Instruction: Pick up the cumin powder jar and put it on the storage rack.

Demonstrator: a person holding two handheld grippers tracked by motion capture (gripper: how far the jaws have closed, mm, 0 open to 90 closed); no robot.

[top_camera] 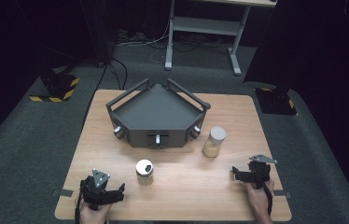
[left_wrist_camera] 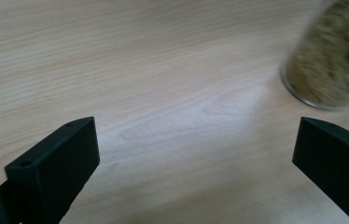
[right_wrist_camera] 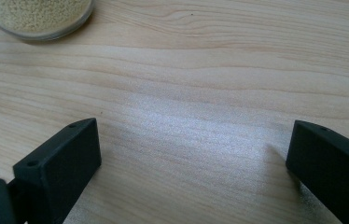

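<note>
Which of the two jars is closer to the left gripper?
The short jar with the silver lid, standing just right of the left gripper. The tall jar with the white lid and yellow grains stands farther off, nearer the right gripper.

My left gripper (top_camera: 119, 191) and right gripper (top_camera: 236, 172) are matte black, each topped by a grey three-cornered plate with small screws. Up close, my jaws are blocky black slabs with small round holes along their upper faces. A black cable trails from each gripper. My hands are bare.
</note>
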